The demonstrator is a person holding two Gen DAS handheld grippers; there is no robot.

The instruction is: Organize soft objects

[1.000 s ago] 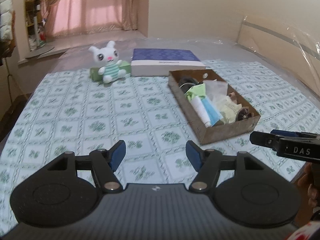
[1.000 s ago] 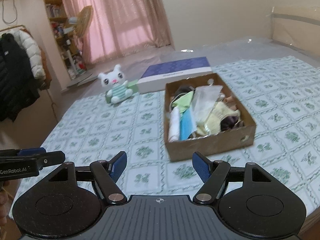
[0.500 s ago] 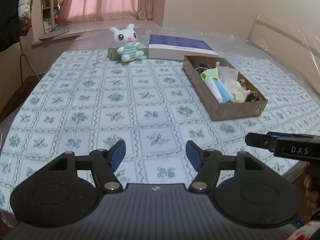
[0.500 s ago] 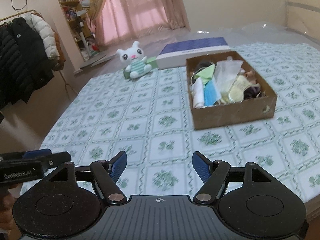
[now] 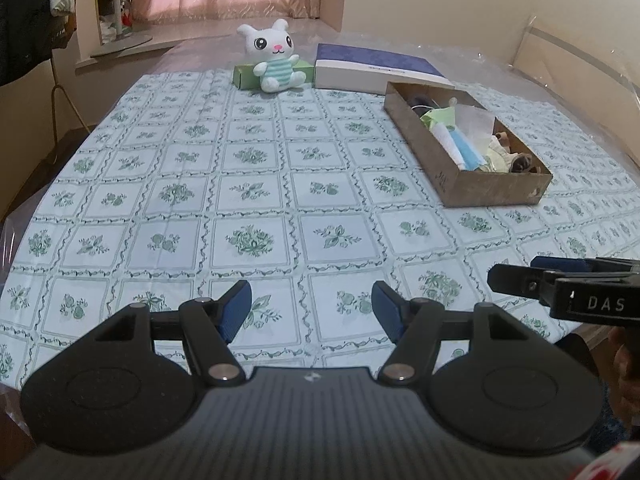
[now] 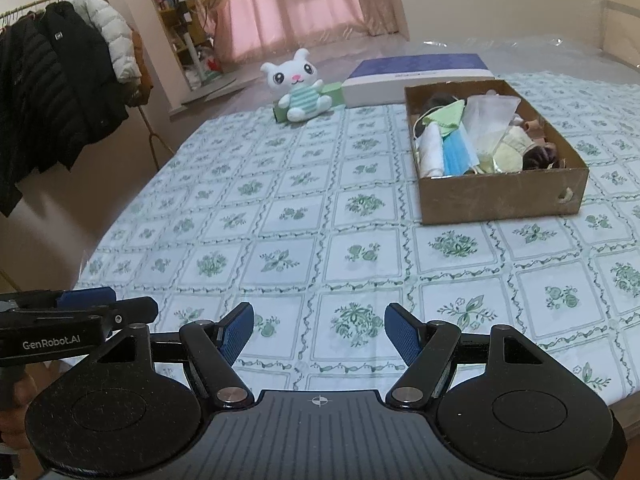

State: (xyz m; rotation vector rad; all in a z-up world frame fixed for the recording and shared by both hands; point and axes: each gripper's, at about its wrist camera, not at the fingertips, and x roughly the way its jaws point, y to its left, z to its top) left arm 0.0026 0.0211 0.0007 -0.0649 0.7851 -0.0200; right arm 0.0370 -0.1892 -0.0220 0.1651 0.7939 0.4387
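Both the left gripper (image 5: 311, 309) and right gripper (image 6: 319, 330) hover level over the near edge of the floral tablecloth (image 5: 256, 200), jaws wide, empty. Beyond sit a cardboard box (image 6: 500, 196) of soft items and a plush bunny (image 5: 274, 56); pink curtains (image 6: 304, 4) behind

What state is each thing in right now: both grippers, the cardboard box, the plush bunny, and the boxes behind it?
left gripper: open, empty.
right gripper: open, empty.
cardboard box: lidless, holding masks and soft items.
plush bunny: upright, leaning on the green box.
green box: closed, lying flat.
blue-topped box: closed, lying flat.
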